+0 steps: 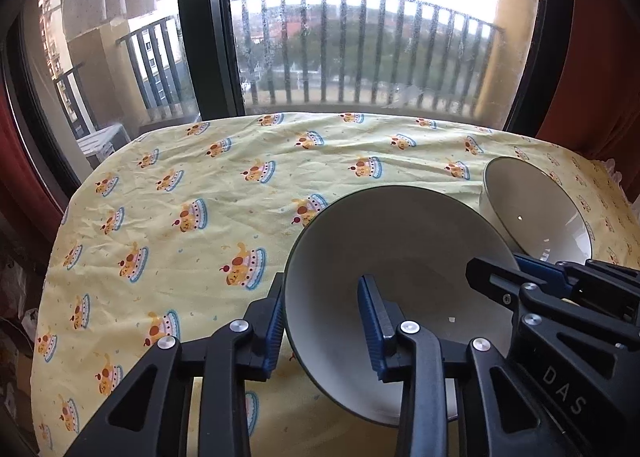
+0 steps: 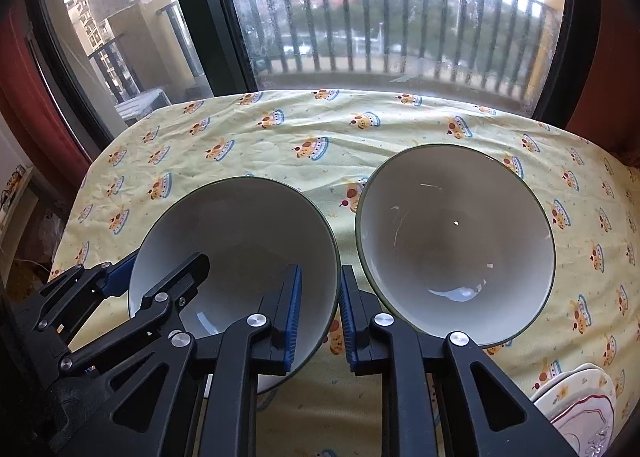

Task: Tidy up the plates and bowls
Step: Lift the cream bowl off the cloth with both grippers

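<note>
Two white bowls with dark rims stand side by side on the yellow printed tablecloth (image 1: 180, 177). Both grippers are on the nearer bowl (image 1: 400, 241) (image 2: 240, 225). My left gripper (image 1: 322, 281) straddles that bowl's left rim, one blue pad outside against the wall and the other inside, shut on the wall. My right gripper (image 2: 320, 271) straddles its right rim the same way, with the wall between its pads. Each wrist view also shows the other gripper: the right gripper (image 1: 498, 263) and the left gripper (image 2: 166, 261). The second bowl (image 1: 532, 205) (image 2: 452, 233) stands free just to the right.
A stack of white plates with red trim (image 2: 580, 405) lies at the table's near right corner. Beyond the table's far edge is a large window (image 1: 360, 57) with a balcony railing behind it. Red curtains hang at both sides.
</note>
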